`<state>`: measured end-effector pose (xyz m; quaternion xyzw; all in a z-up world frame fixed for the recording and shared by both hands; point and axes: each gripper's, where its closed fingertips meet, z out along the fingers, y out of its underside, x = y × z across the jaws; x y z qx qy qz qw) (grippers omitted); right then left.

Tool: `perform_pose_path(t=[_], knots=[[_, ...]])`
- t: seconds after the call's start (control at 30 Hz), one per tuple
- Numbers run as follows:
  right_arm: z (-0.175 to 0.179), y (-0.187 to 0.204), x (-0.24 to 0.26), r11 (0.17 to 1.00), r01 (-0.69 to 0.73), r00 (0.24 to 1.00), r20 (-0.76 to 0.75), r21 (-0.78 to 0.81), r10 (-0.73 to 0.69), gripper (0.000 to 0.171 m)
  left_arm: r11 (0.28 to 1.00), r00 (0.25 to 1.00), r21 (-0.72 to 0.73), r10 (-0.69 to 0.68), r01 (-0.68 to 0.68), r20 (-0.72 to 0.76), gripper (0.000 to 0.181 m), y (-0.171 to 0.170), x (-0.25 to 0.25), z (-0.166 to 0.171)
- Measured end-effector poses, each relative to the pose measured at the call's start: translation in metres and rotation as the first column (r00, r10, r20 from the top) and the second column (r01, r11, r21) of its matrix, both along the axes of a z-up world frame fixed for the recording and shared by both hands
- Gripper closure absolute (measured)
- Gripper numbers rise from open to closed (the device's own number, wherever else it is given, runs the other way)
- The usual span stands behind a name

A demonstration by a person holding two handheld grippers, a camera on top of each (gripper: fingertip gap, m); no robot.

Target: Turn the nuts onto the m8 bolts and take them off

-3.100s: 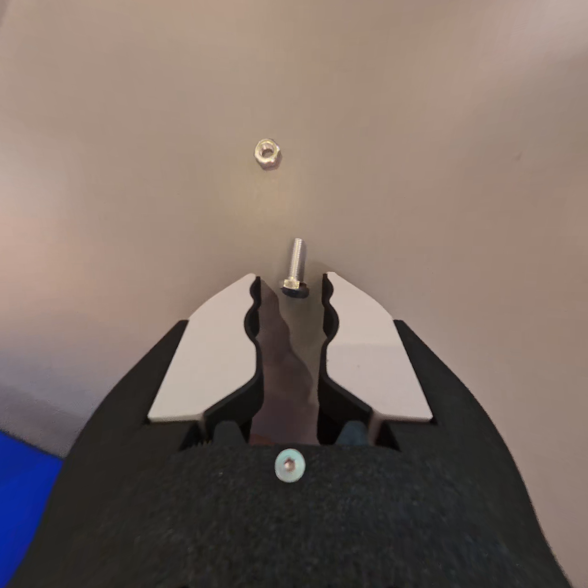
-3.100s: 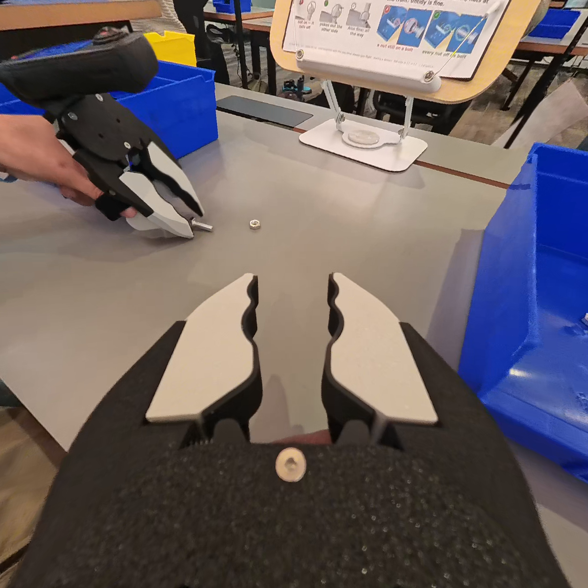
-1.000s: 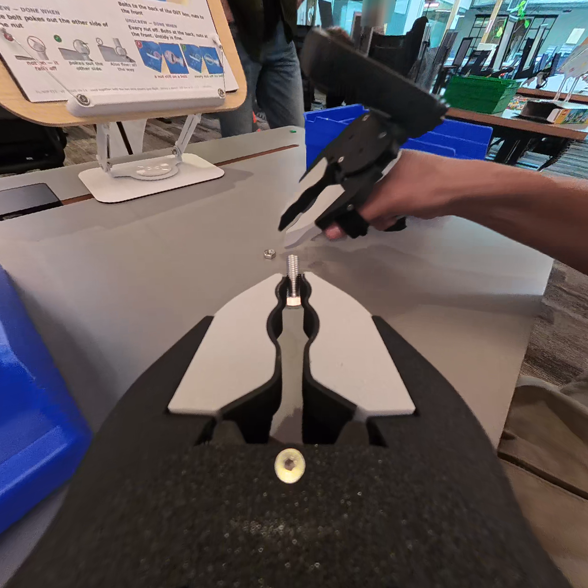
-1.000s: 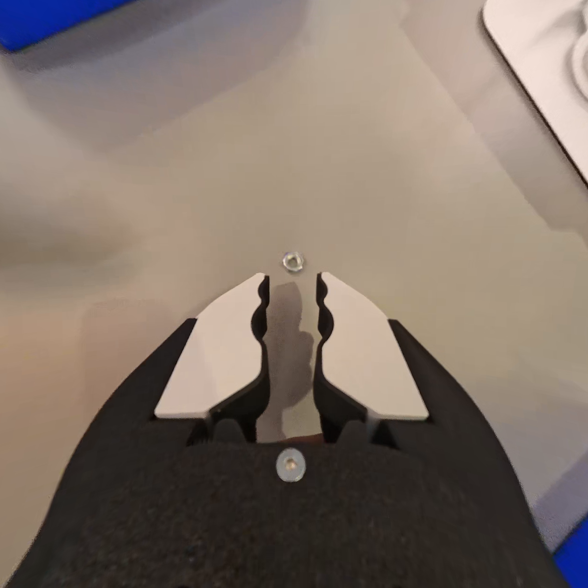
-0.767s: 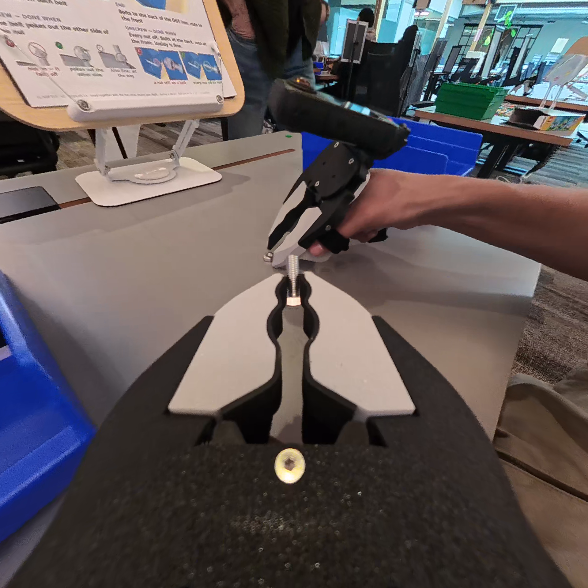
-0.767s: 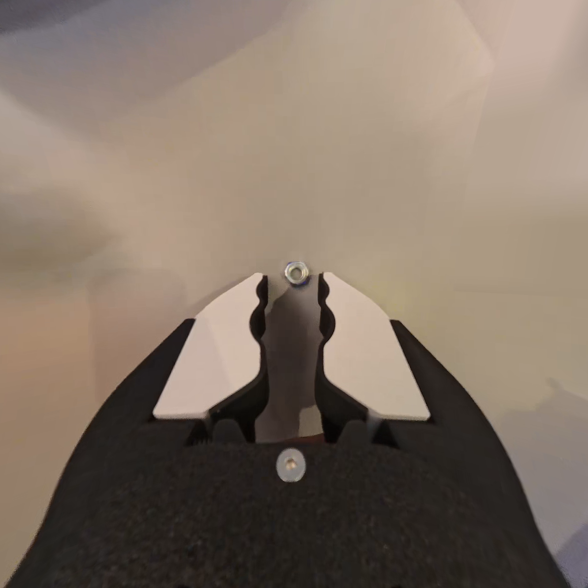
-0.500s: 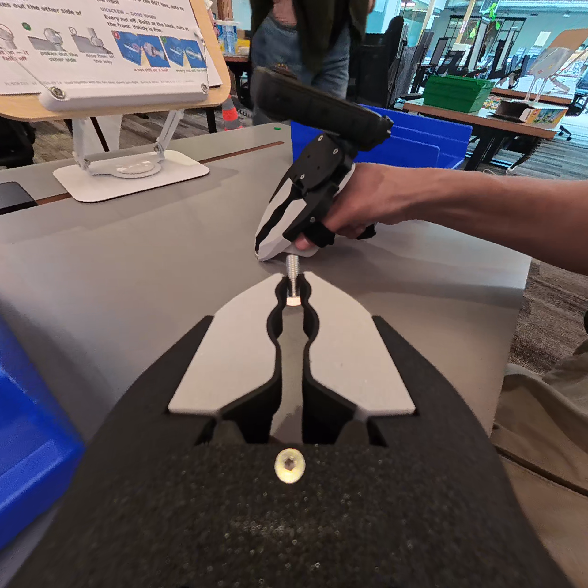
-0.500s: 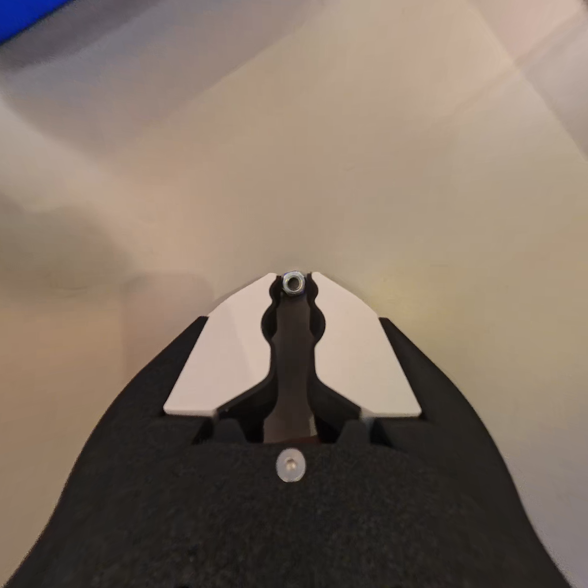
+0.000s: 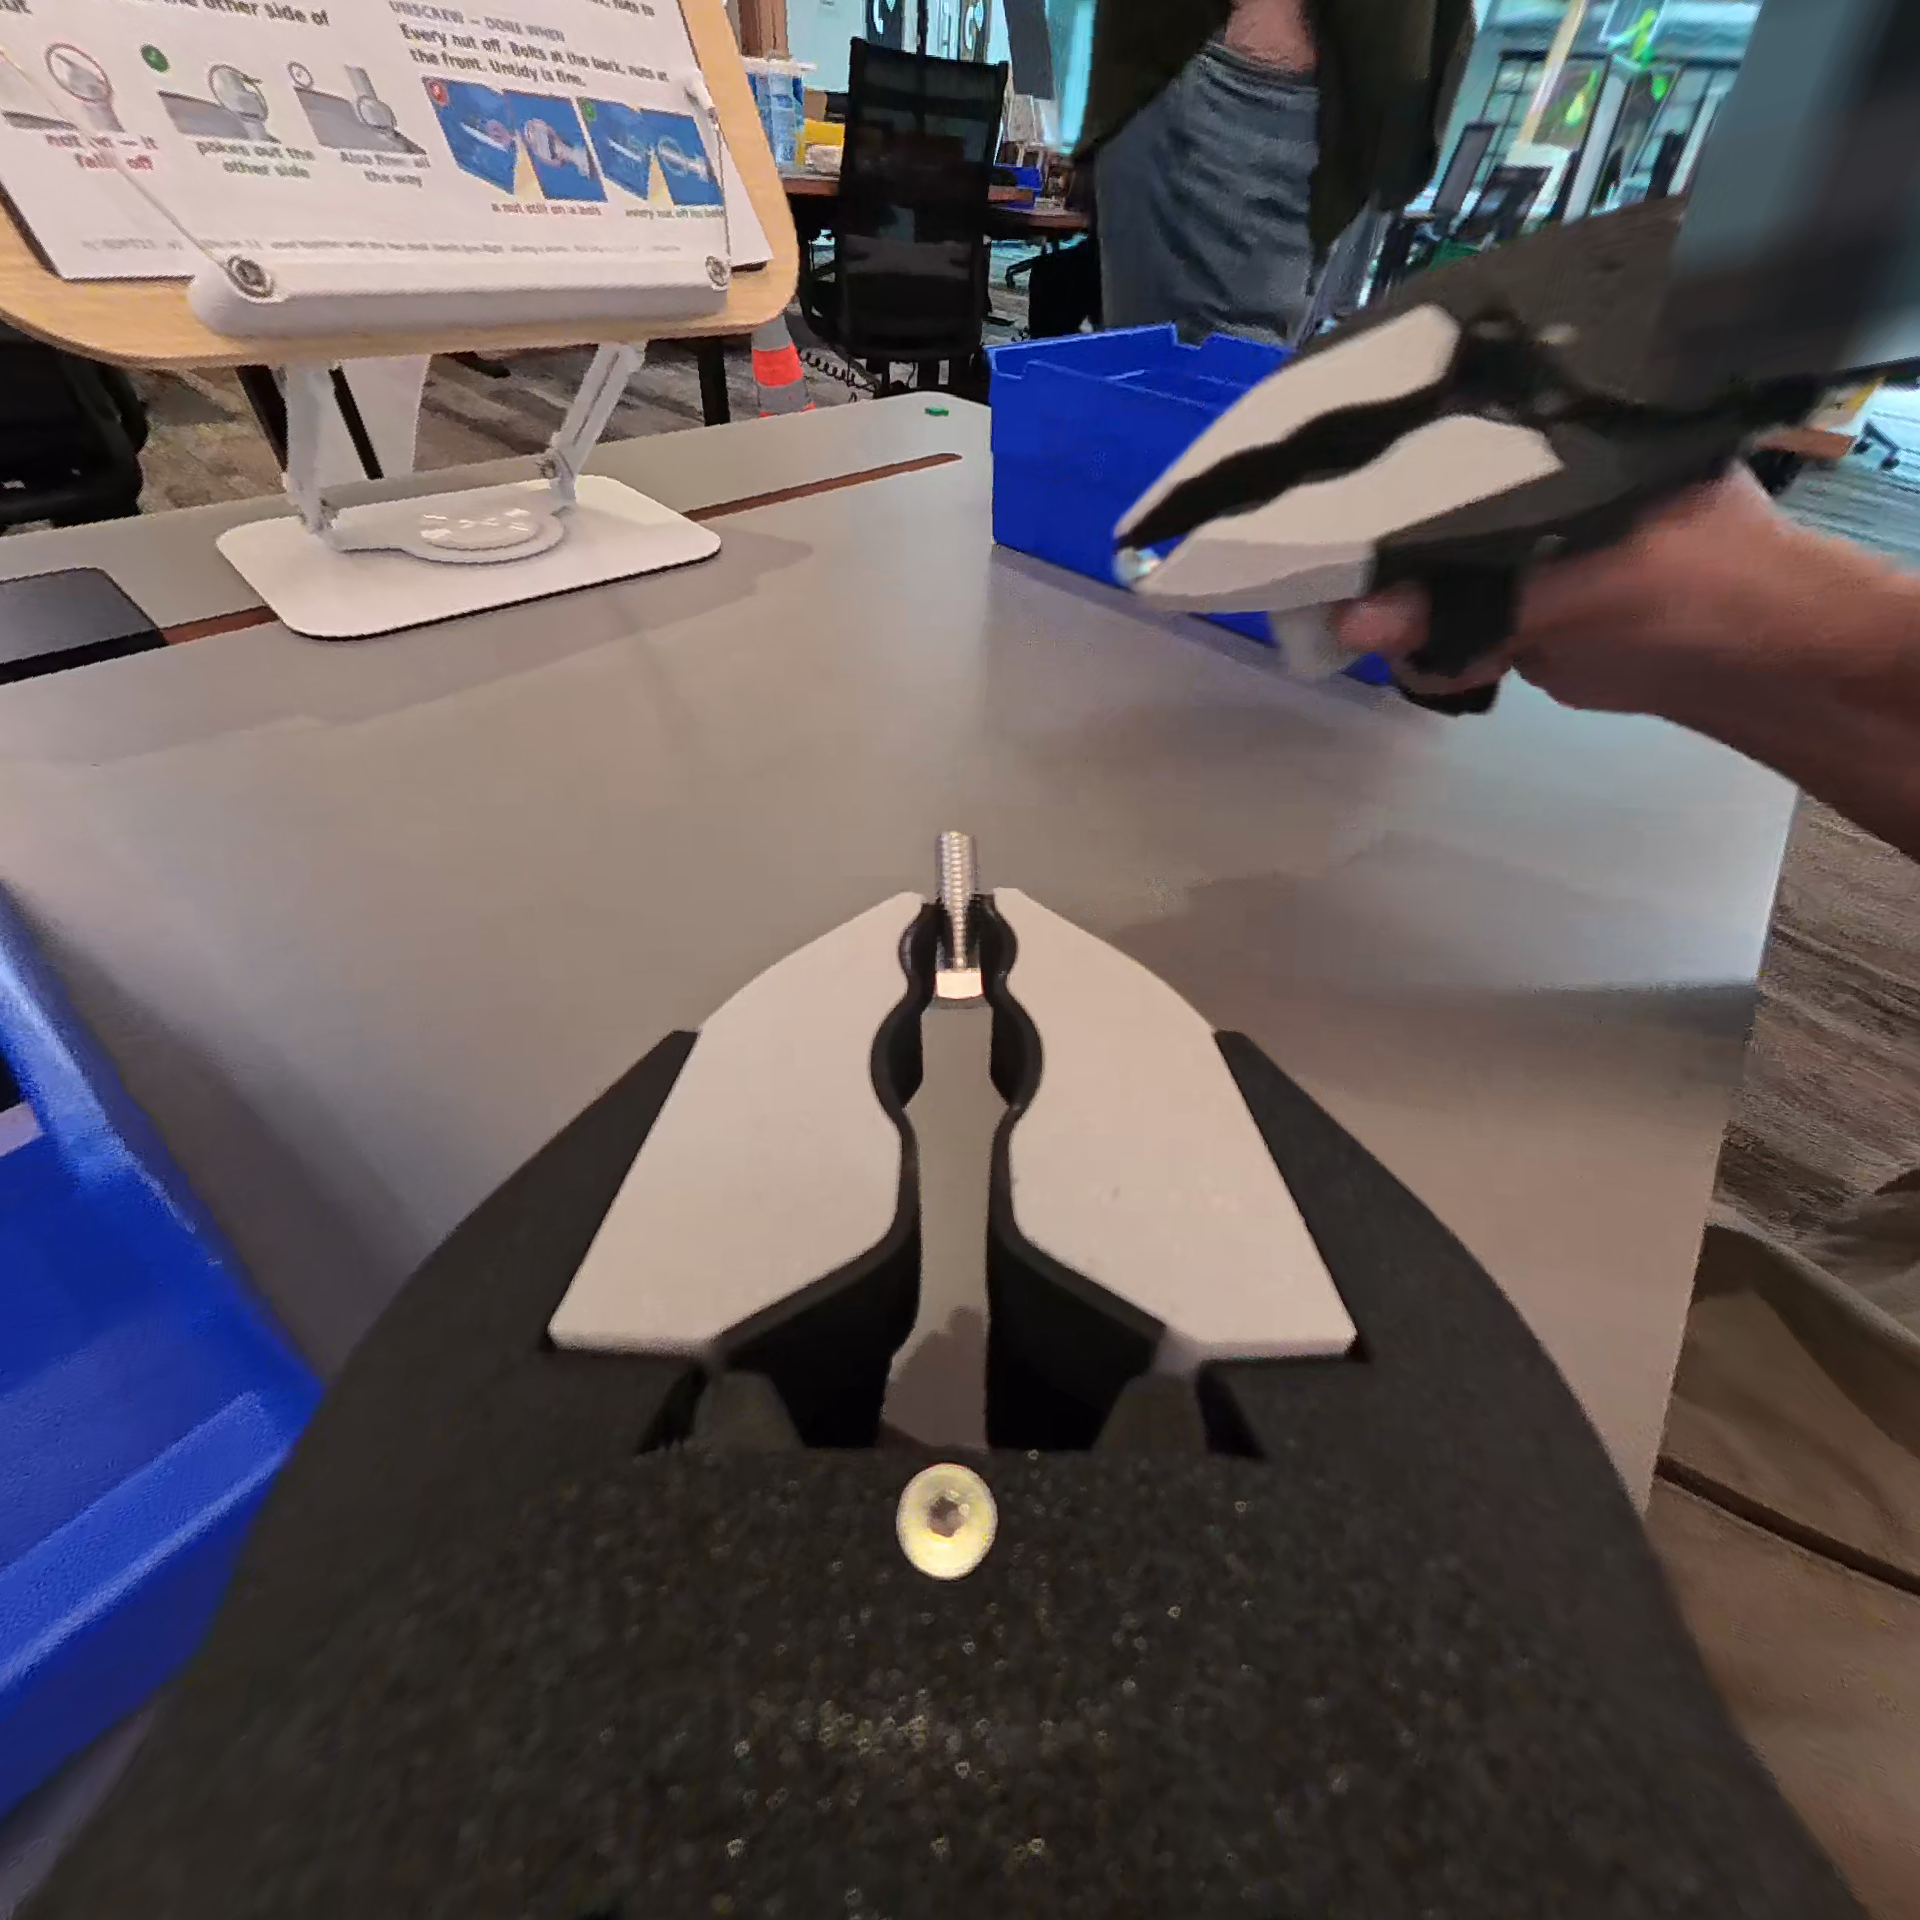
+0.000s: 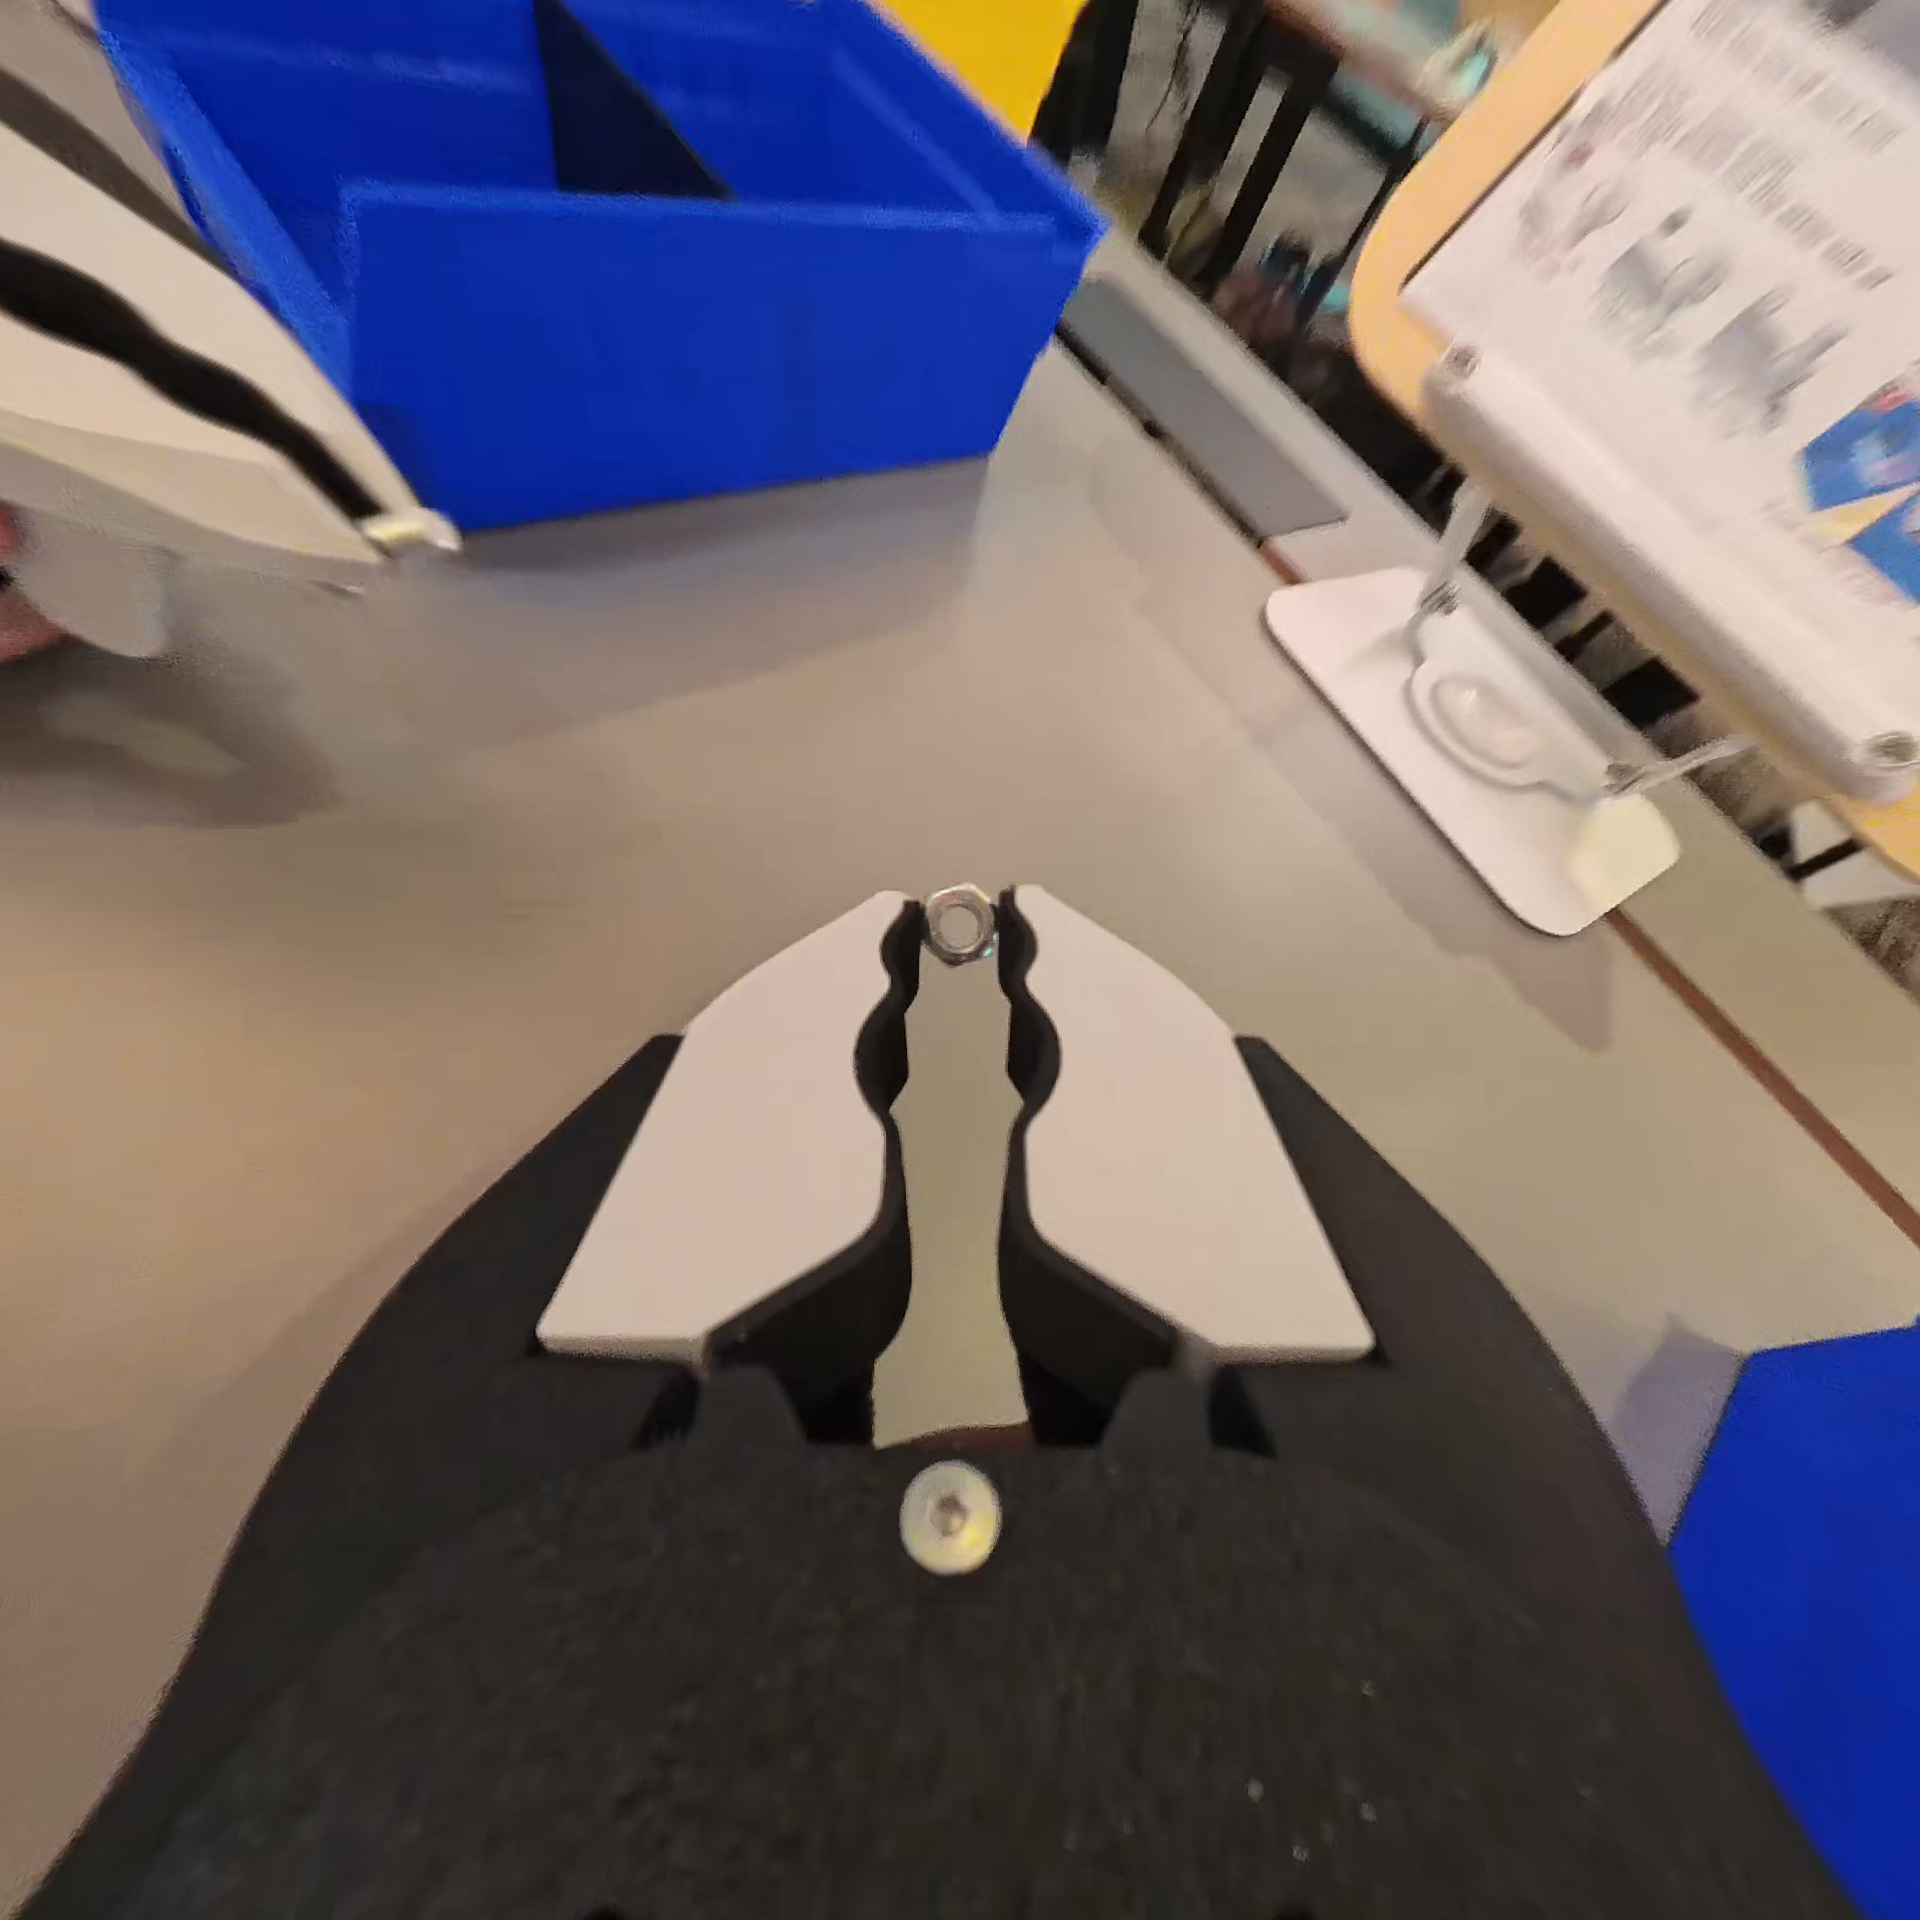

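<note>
- Between the tips of the left gripper [image 9: 956, 914], the bolt [image 9: 956, 883] is pinched just ahead of its head, which sits in the scalloped notch behind; the threaded shank projects forward past the tips, probably so the free end is open to receive a nut.
- At the very tips of the right gripper [image 10: 958, 920], the nut [image 10: 958, 923] is clamped by its flats with its bore facing the camera, a hold that likely leaves the hole clear for threading.
- Both grippers are raised above the grey table [image 9: 520, 831], well apart.
- From the left gripper, the nut lies ahead and to the right; from the right gripper, the bolt lies ahead and to the left.
- Alignment of bore and shank appears to be the pending step.
</note>
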<state>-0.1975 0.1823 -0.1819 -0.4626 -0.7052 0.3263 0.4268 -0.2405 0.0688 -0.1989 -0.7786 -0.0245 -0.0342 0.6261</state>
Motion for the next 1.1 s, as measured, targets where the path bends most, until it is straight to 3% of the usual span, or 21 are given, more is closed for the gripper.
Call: perform_pose_path(t=[0.23, 0.47, 0.57, 0.67, 0.83, 0.97, 1.1], knots=[[-0.002, -0.002, 0.058, 0.993, 0.119, 0.966, -0.231, -0.012, -0.119, 0.157, 1.000, 1.000, 0.002, 0.022, -0.022, 0.000, 0.174, 0.000, -0.002, -0.001], [-0.011, -0.001, 0.080, 0.987, 0.111, 0.955, -0.263, -0.120, -0.139, 0.157, 1.000, 0.999, -0.008, -0.013, 0.013, -0.043, 0.174, 0.007, 0.007, -0.001], [-0.004, -0.014, 0.080, 0.984, -0.020, 0.963, -0.268, -0.177, -0.028, 0.157, 0.997, 0.996, 0.003, -0.083, 0.083, -0.032, 0.174, 0.012, 0.016, 0.006], [0.017, -0.040, 0.076, 0.948, -0.259, 0.936, -0.290, -0.187, 0.198, 0.157, 0.974, 0.975, 0.043, -0.222, 0.222, -0.003, 0.174, 0.018, 0.030, 0.020], [0.050, -0.066, 0.059, 0.826, -0.525, 0.843, -0.256, -0.205, 0.473, 0.157, 0.844, 0.845, 0.065, -0.534, 0.532, 0.019, 0.174, 0.025, 0.067, 0.038], [0.061, -0.081, 0.054, 0.743, -0.629, 0.776, -0.245, -0.228, 0.582, 0.157, 0.749, 0.749, 0.088, -0.661, 0.656, 0.049, 0.174, 0.029, 0.083, 0.048], [0.060, -0.085, 0.051, 0.729, -0.648, 0.761, -0.233, -0.220, 0.606, 0.157, 0.702, 0.699, 0.121, -0.711, 0.702, 0.072, 0.174, 0.031, 0.092, 0.056]])
